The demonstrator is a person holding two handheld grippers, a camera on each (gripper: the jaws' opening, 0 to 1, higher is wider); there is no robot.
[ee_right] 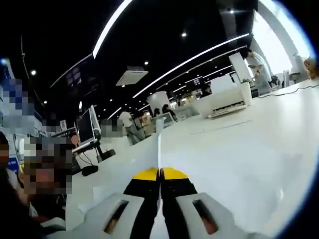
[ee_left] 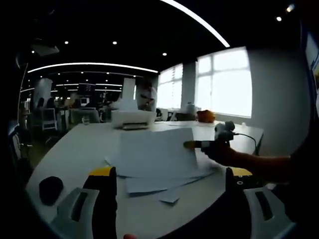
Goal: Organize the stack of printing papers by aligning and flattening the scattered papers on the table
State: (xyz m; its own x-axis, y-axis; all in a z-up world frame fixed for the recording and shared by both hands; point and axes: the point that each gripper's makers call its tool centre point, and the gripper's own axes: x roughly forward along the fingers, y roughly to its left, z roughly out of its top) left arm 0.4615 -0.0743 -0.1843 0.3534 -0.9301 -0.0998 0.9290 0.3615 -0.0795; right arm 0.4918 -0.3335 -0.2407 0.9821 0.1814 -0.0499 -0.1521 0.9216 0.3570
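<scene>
An open office holds a white table. The left gripper hovers with jaws spread apart; the right gripper pinches a lifted sheet above the scattered papers, near a printer.

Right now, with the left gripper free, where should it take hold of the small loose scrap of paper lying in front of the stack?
The small scrap lies flat on the table, apart from the paper stack. Its near edge is probably best: bring the open left gripper in low from the near side and pinch that edge, since a flat sheet offers nothing else to grip.
</scene>
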